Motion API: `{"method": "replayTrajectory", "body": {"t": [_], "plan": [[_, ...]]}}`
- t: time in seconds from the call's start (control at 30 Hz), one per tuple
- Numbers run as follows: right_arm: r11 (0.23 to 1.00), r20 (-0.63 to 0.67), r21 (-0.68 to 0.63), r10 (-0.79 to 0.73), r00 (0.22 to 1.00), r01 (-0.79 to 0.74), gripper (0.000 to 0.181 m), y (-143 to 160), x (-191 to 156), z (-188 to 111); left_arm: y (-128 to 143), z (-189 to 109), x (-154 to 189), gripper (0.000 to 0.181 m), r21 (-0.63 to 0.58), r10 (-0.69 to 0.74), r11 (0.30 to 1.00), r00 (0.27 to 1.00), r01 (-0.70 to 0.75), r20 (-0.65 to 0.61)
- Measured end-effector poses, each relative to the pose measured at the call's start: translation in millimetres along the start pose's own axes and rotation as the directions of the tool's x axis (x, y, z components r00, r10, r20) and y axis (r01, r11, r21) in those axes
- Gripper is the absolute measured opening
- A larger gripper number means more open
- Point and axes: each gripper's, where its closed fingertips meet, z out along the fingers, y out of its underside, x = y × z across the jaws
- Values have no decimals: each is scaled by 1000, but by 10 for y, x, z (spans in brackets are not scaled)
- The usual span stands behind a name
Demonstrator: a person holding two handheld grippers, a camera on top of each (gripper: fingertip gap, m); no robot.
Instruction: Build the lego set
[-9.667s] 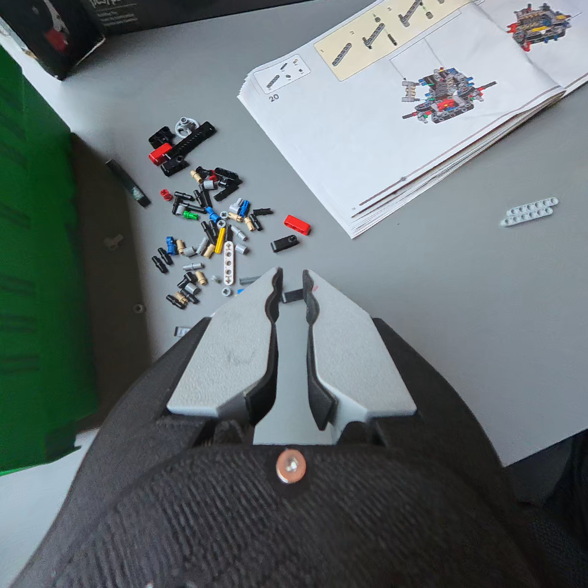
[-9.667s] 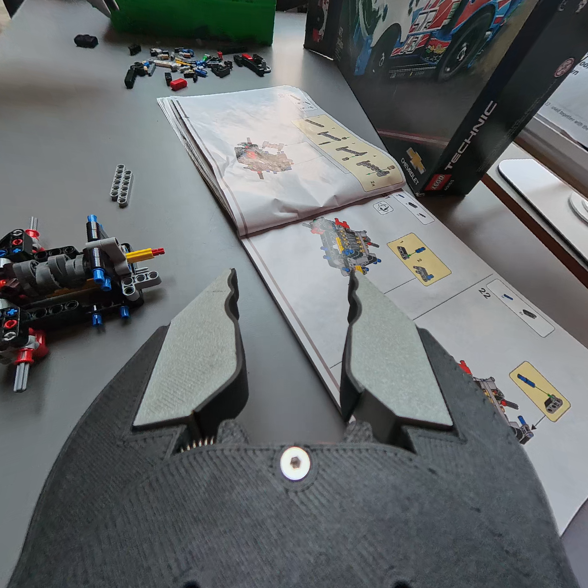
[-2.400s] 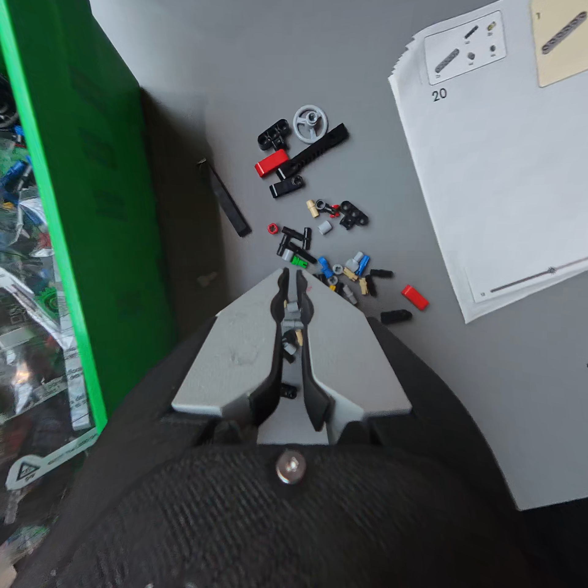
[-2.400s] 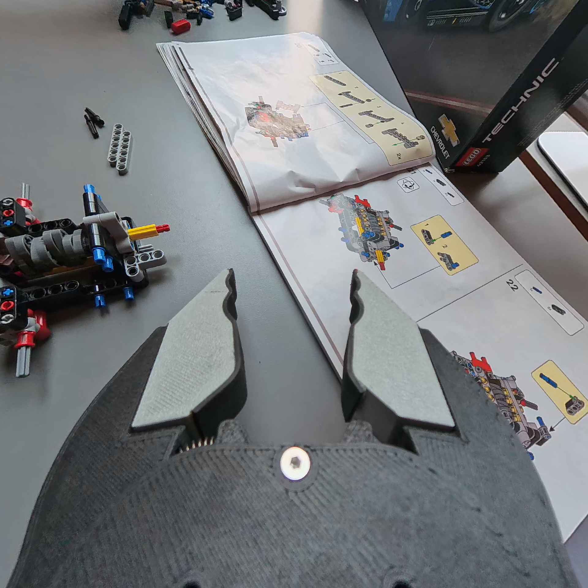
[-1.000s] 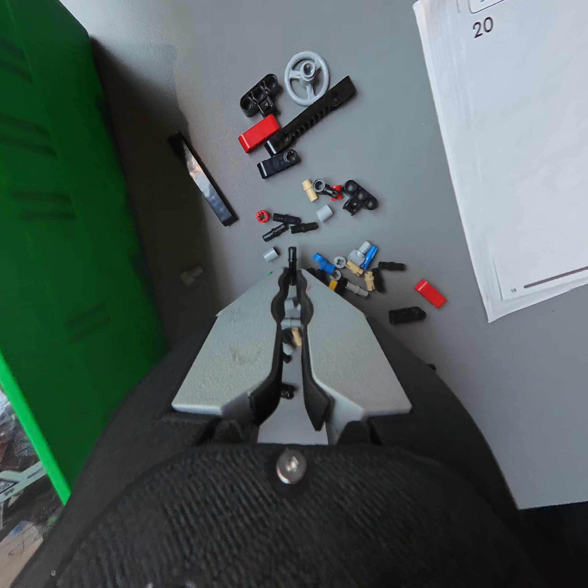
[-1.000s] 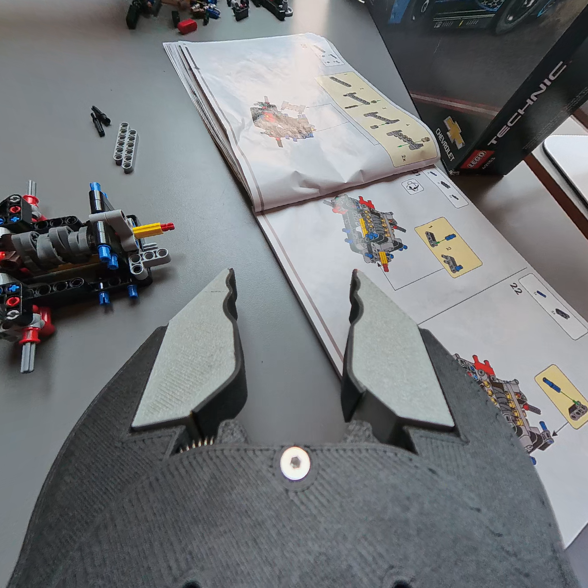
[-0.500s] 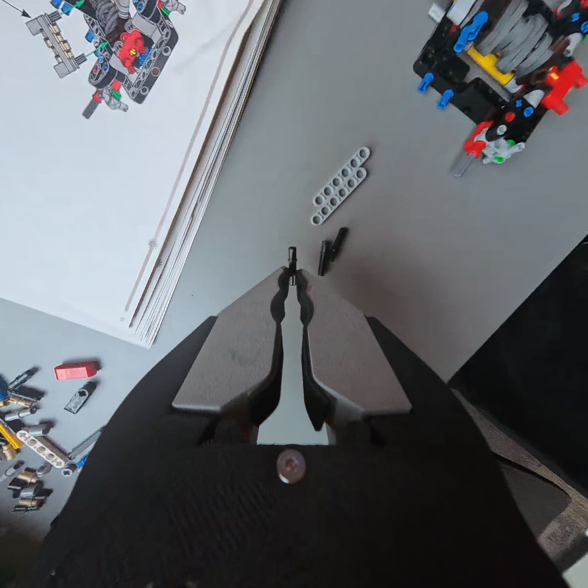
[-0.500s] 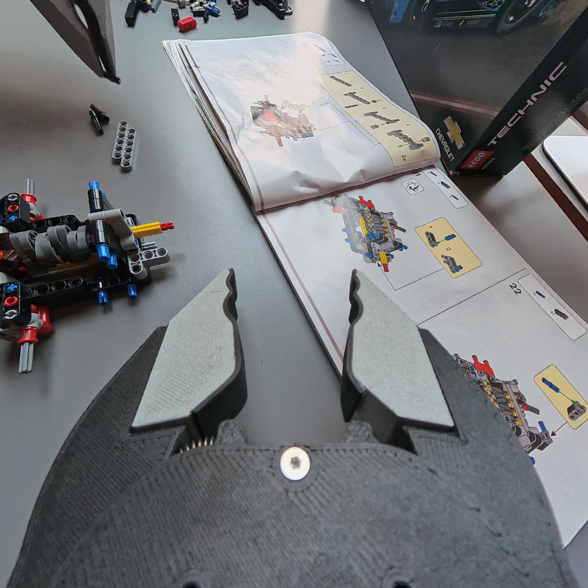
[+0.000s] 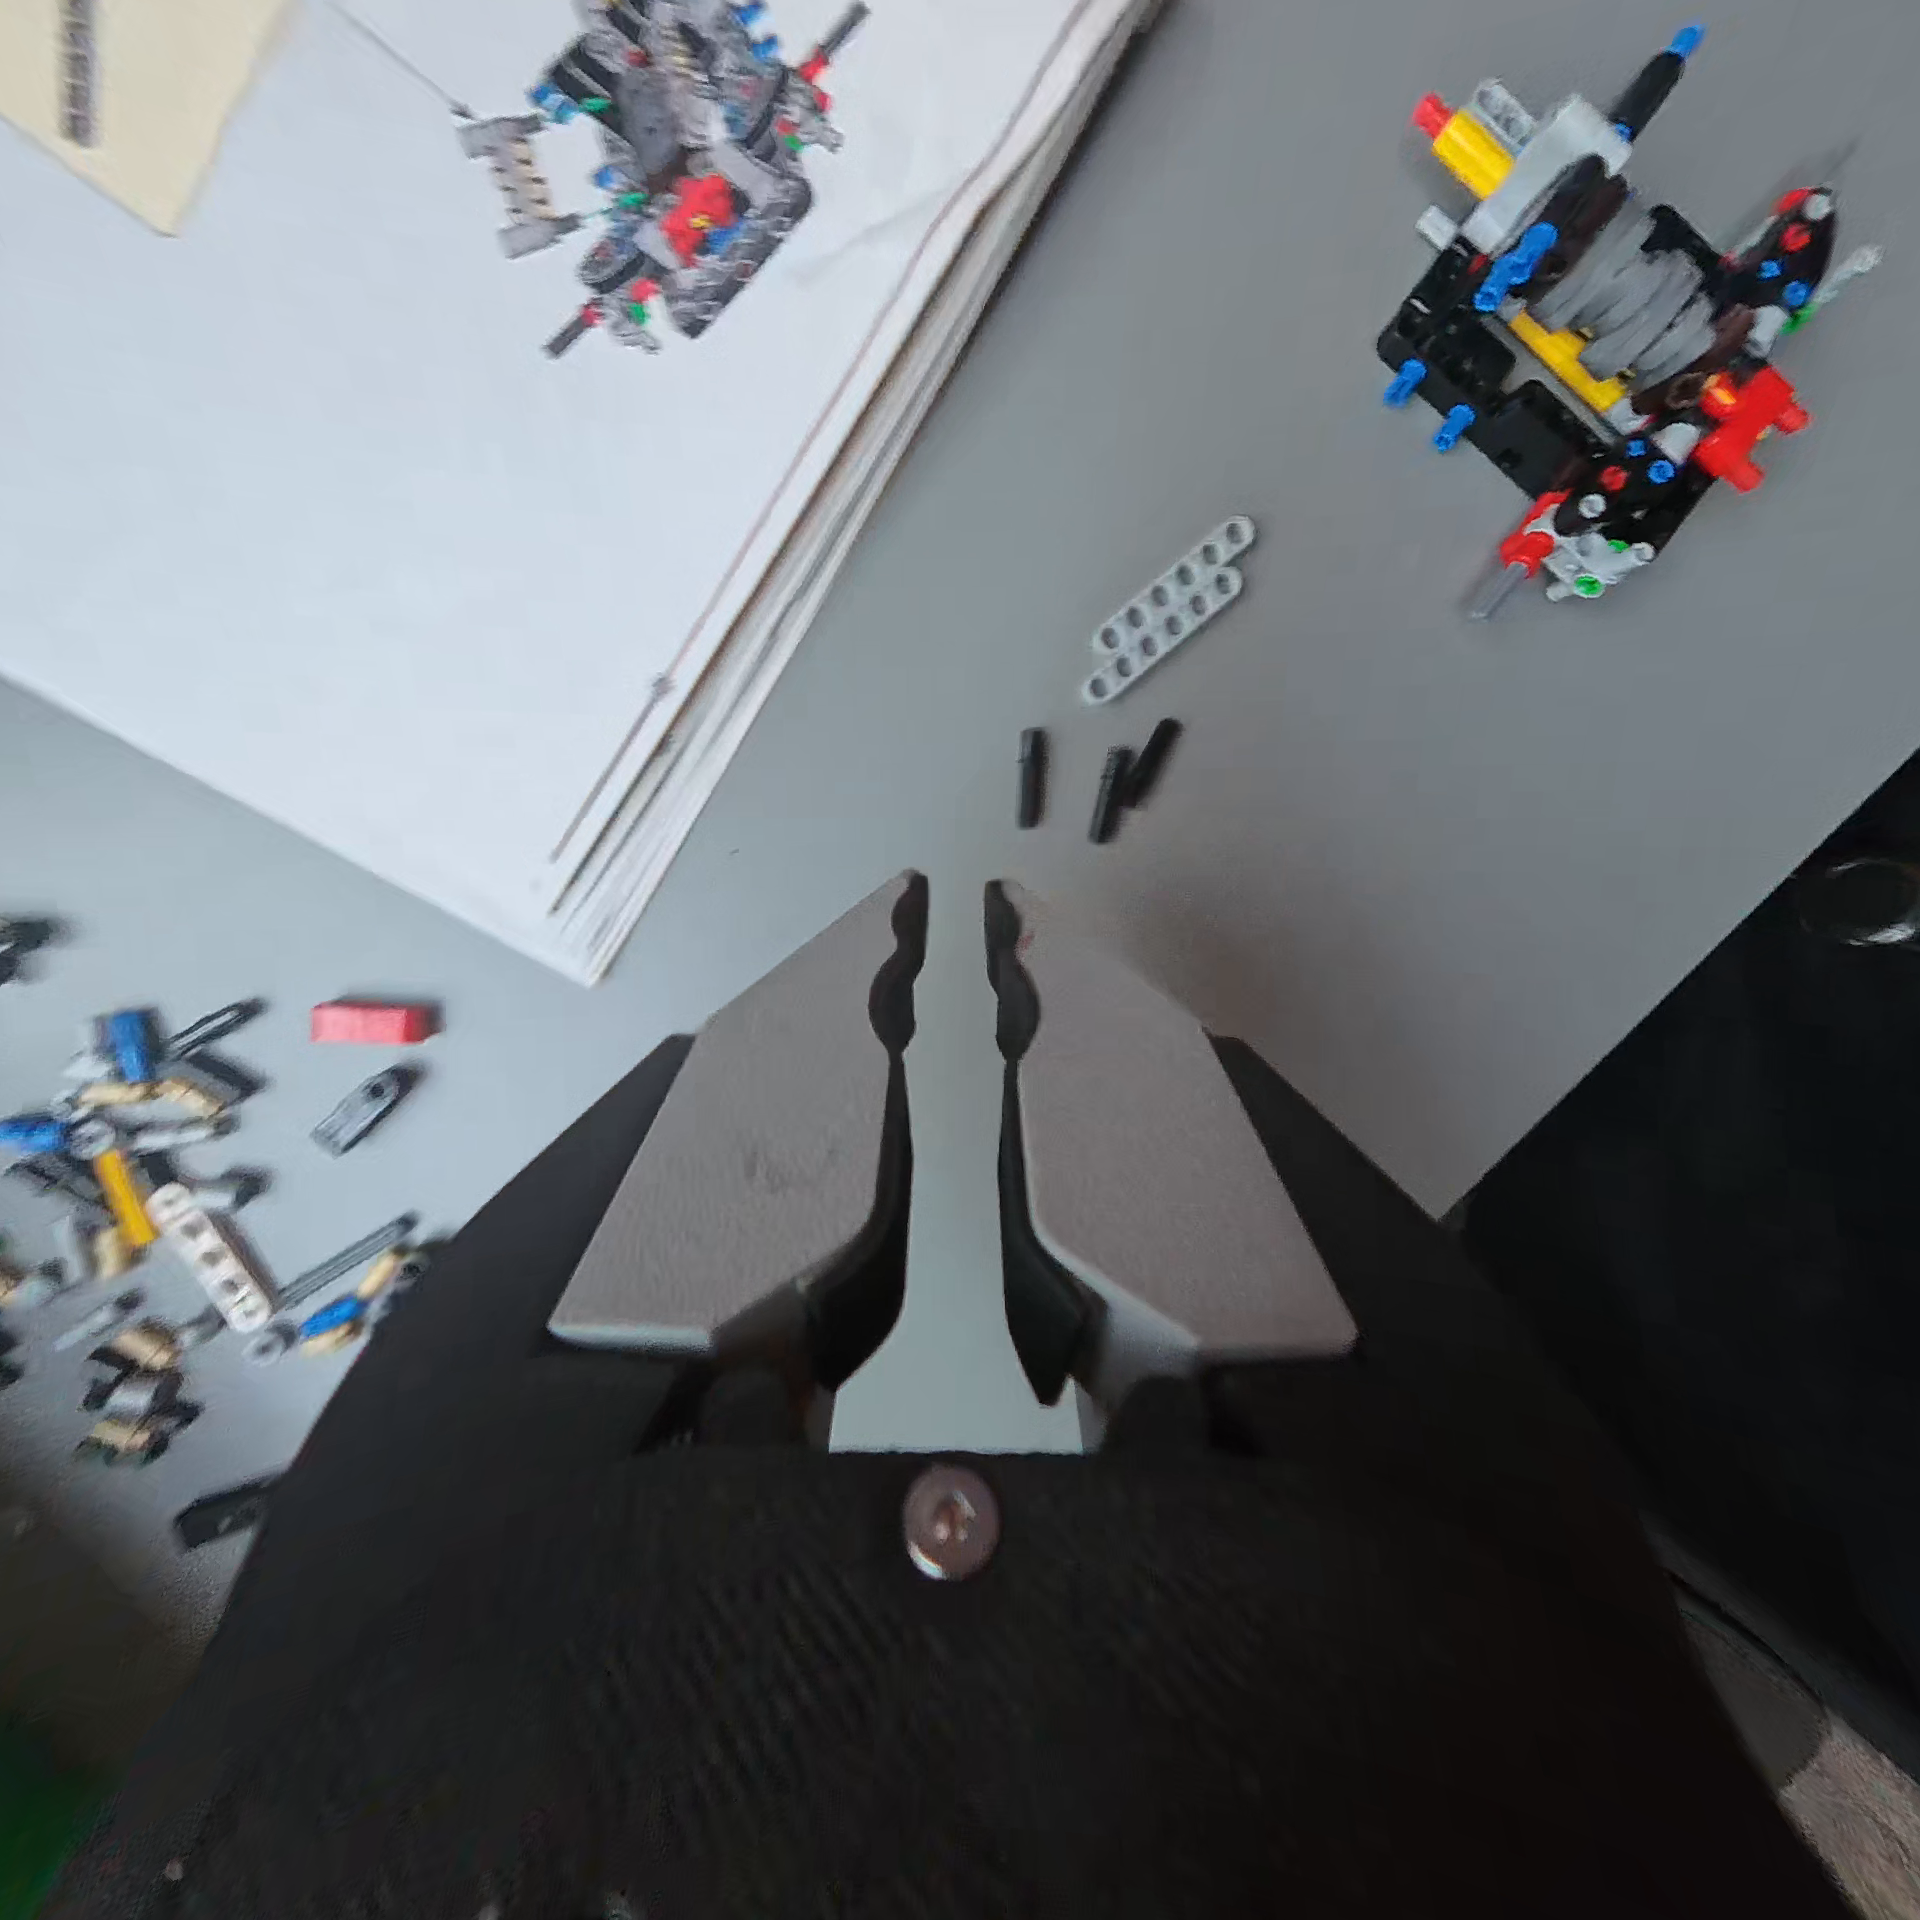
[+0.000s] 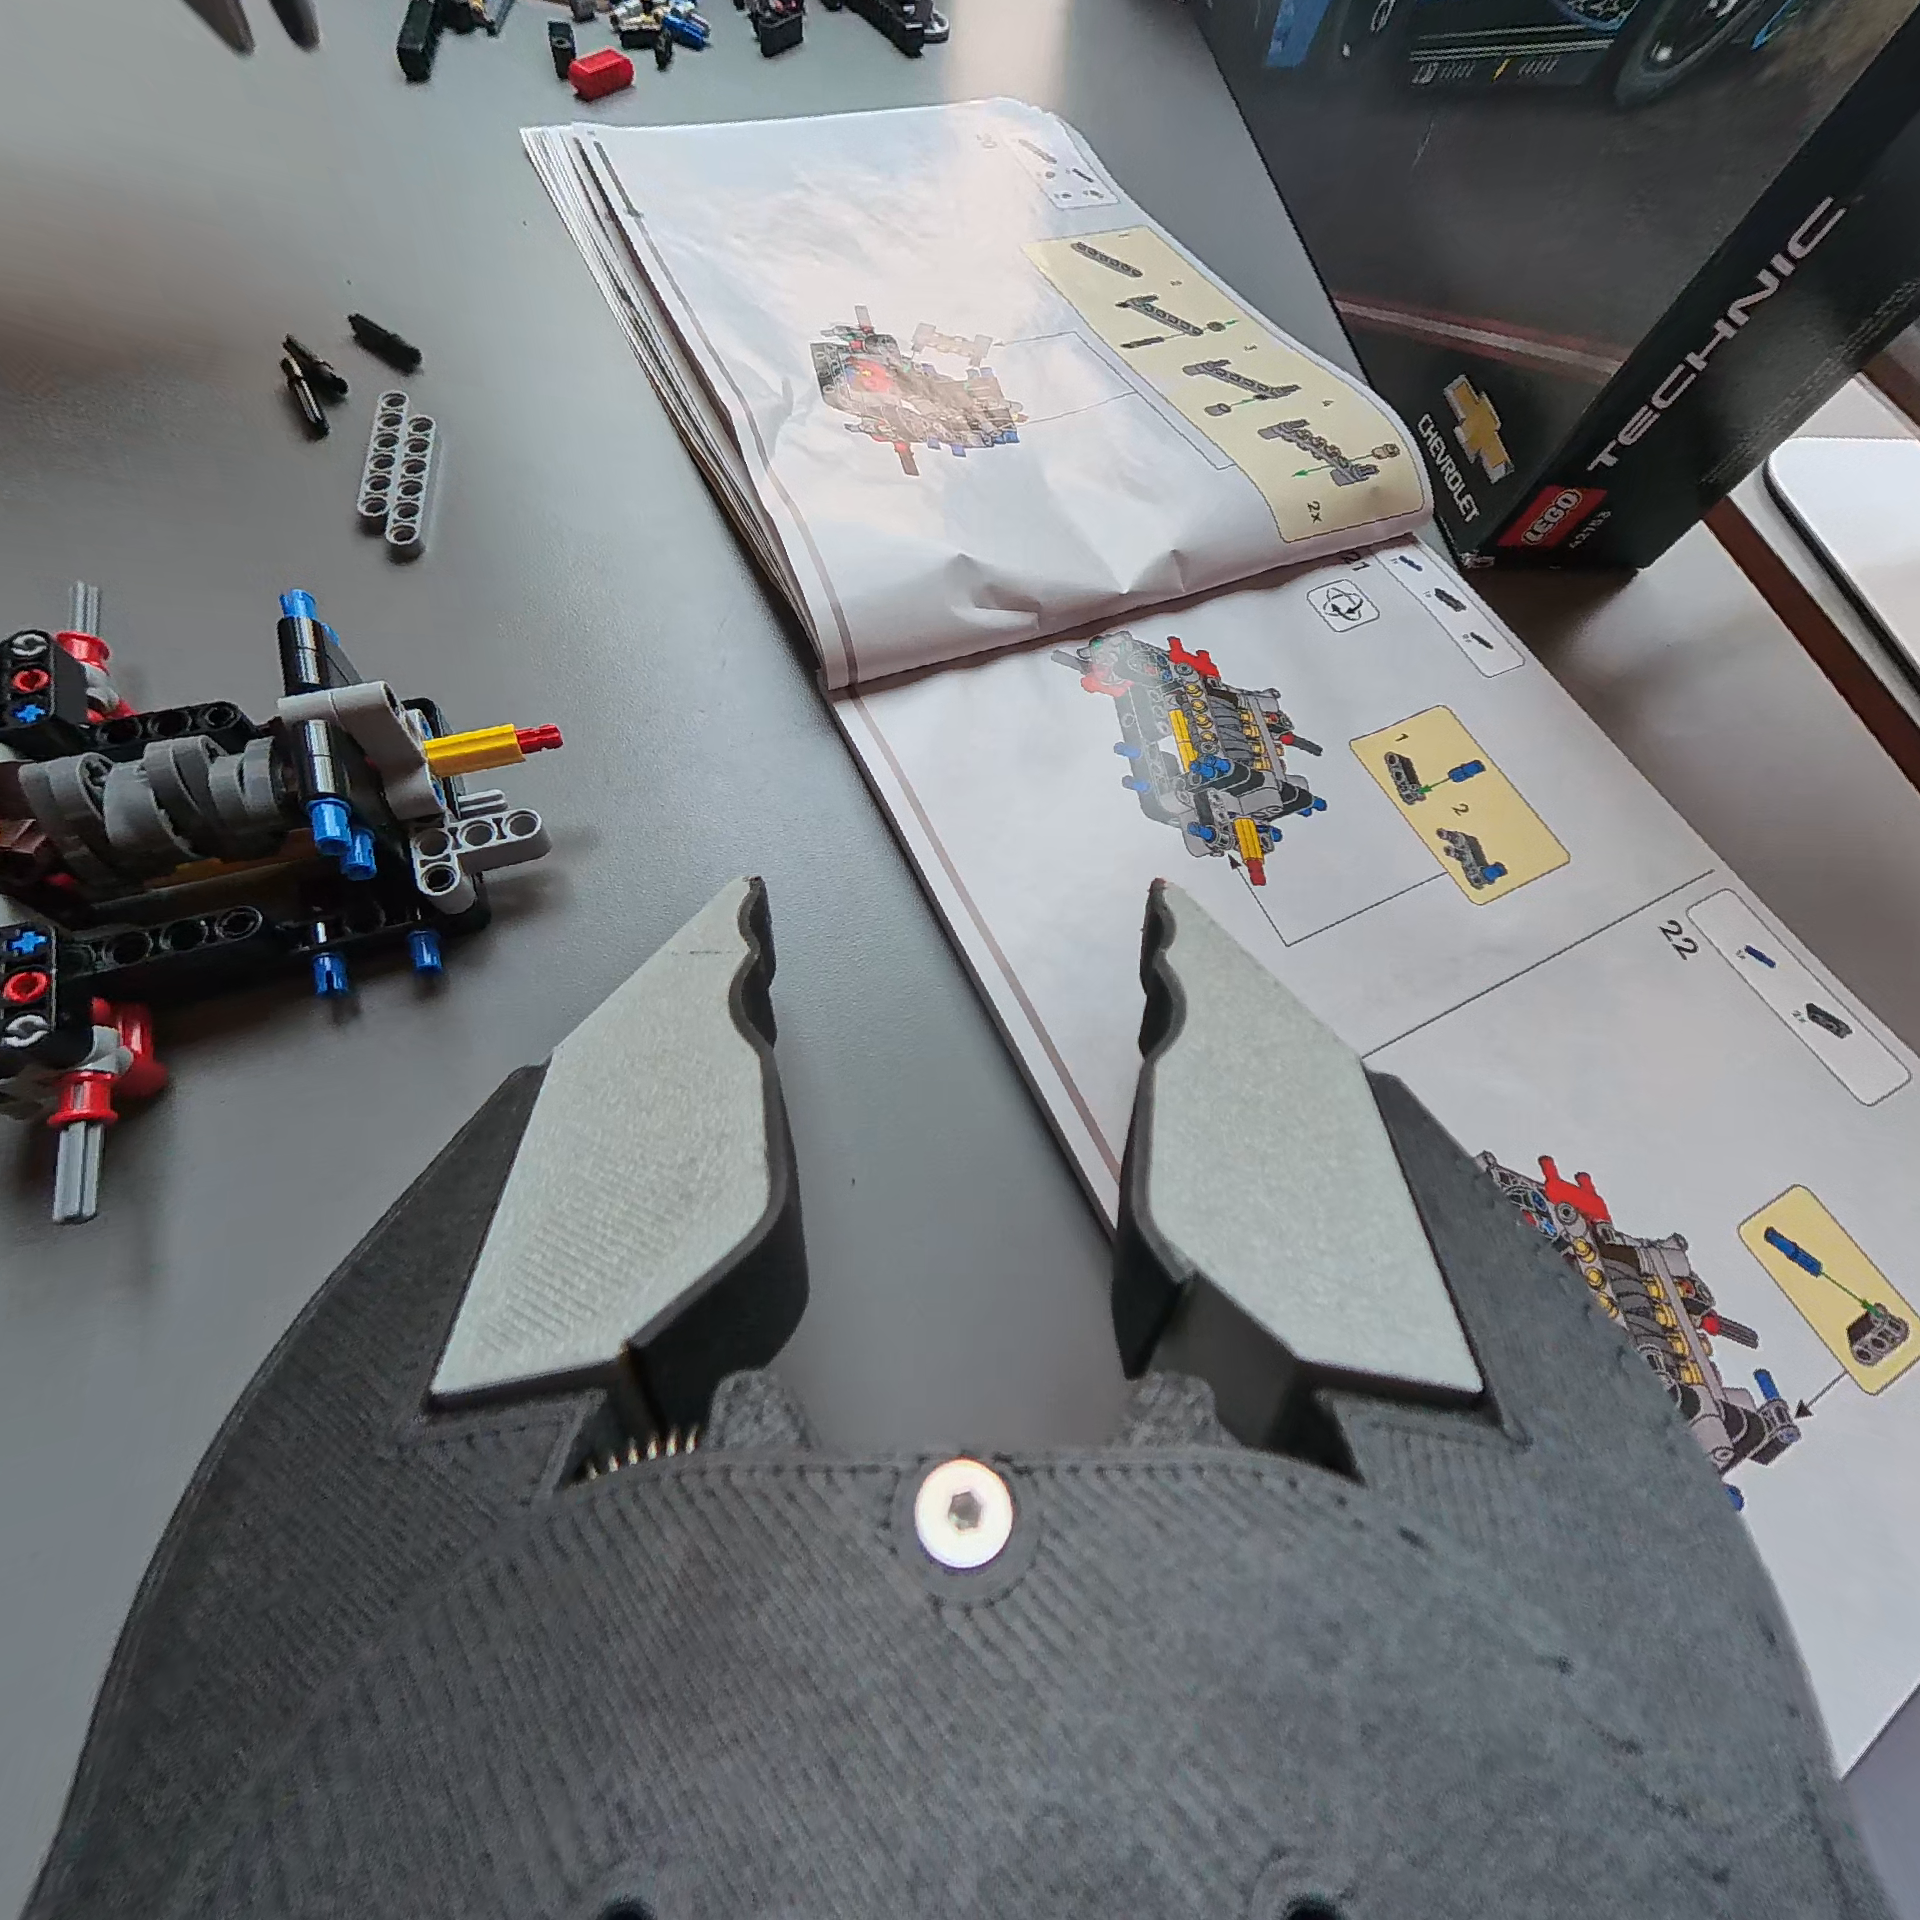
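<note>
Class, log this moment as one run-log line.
left tool: open, empty | right tool: open, empty | three black pins: on table beside grey beams

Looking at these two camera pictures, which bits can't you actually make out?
- Pile of loose pieces, left wrist view: smeared by motion blur and cut off by the left edge, so single parts cannot be told apart.
- Half-built model, right wrist view: its left side runs off the picture.
- Box, right wrist view: its top is cropped.
- Booklet, right wrist view: glare washes out the far page.
</note>
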Motion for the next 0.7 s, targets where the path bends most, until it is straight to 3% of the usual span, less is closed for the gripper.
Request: {"method": "replayTrajectory", "body": {"t": [0.17, 0.27, 0.4, 0.7], "plan": [[1000, 0, 0, 1, 1000, -1, 69, 0, -1, 0, 328, -622, -858, 6, 68, -161, 987, 942, 148, 293], [1000, 3, -2, 5, 1000, -5, 69, 3, 0, 2, 538, -866, -1163, 7, 125, -281, 959, 901, 254, 330], [1000, -2, 3, 13, 1000, -13, 69, -2, 16, -2, 613, -885, -1151, 6, 190, -328, 940, 906, 284, 269], [1000, -10, 21, 10, 1000, -10, 69, -23, 22, -20, 762, -608, -1015, 3, 99, -278, 960, 928, 261, 249]]}}
